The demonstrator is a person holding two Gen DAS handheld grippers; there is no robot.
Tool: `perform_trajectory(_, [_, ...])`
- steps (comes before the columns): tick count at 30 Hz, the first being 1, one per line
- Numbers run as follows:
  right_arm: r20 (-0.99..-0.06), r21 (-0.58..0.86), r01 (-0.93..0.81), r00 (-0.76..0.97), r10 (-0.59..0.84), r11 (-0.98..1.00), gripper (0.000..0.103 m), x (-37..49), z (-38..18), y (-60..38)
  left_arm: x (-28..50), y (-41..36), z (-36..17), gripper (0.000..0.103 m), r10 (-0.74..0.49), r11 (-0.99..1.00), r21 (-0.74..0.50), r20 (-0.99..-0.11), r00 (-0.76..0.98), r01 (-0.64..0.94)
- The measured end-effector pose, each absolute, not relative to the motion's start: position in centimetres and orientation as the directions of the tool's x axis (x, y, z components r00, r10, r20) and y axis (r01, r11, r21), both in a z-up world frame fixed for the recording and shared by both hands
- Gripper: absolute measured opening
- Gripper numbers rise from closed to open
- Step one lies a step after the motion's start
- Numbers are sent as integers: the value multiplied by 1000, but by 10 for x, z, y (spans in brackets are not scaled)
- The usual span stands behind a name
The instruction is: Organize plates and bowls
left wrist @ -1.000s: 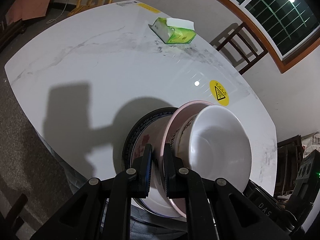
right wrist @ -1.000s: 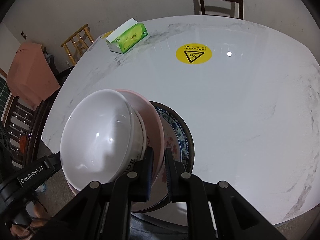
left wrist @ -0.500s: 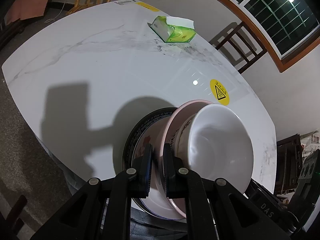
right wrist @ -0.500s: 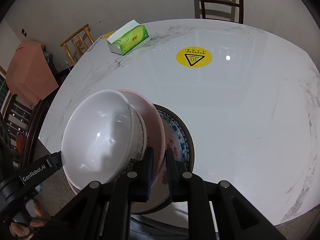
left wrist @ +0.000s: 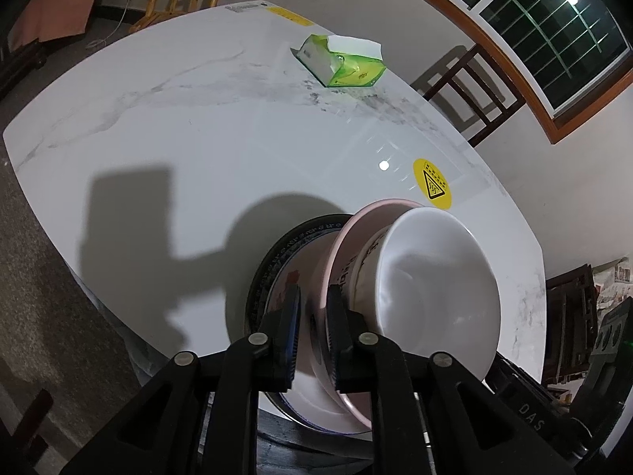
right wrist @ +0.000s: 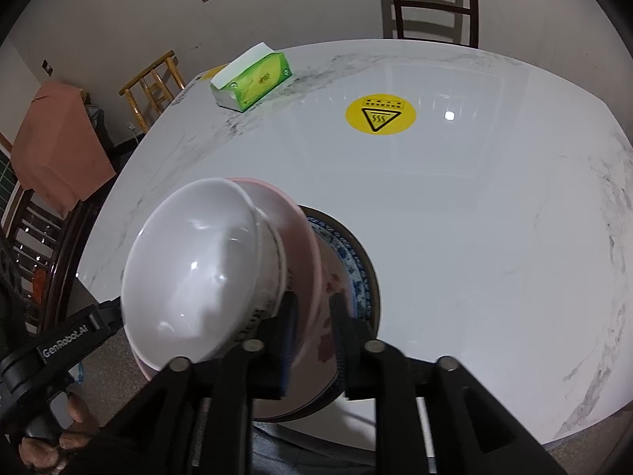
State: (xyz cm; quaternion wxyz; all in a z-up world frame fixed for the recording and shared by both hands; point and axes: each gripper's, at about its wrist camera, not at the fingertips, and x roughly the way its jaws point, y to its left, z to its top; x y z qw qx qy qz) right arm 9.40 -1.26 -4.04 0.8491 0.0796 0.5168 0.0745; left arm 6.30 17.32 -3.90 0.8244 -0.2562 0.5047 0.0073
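A stack stands at the near edge of the white marble table (left wrist: 198,138). It is a dark-rimmed patterned plate (left wrist: 277,261), a pink bowl (left wrist: 348,245) on it, and a white bowl (left wrist: 435,297) tilted inside the pink one. My left gripper (left wrist: 314,308) straddles the pink bowl's rim; its jaws are opening, with a gap beside the rim. From the opposite side my right gripper (right wrist: 314,308) straddles the pink bowl (right wrist: 304,261) beside the white bowl (right wrist: 198,269), above the plate (right wrist: 356,269). Its jaws are also opening, and the rim stands loose between them.
A green tissue box (left wrist: 340,63) lies at the table's far side, and a yellow warning sticker (right wrist: 379,114) sits mid-table. Dark chairs (right wrist: 431,4) and a light wooden chair (right wrist: 154,83) stand around the table. A person's hand (right wrist: 43,443) holds the left gripper's handle.
Both grippers' jaws have parted a little around the pink bowl's rim. The stack and both hands stay where they were.
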Motion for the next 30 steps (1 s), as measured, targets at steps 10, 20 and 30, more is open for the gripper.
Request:
perform_trajectory(10, [-853, 217, -34, 480, 207, 976, 49, 85, -38, -28, 54, 179, -34, 33, -217, 885, -388, -832, 510, -256])
perform_trajectory(20, [-777, 183, -97, 596, 204, 978, 62, 45, -23, -43, 22, 172, -11, 52, -67, 952, -230, -799, 598, -201])
perform_trajectory(30, [-778, 176, -149, 585, 230, 973, 83, 25, -34, -33, 0, 145, -6, 65, 42, 978, -96, -773, 633, -183])
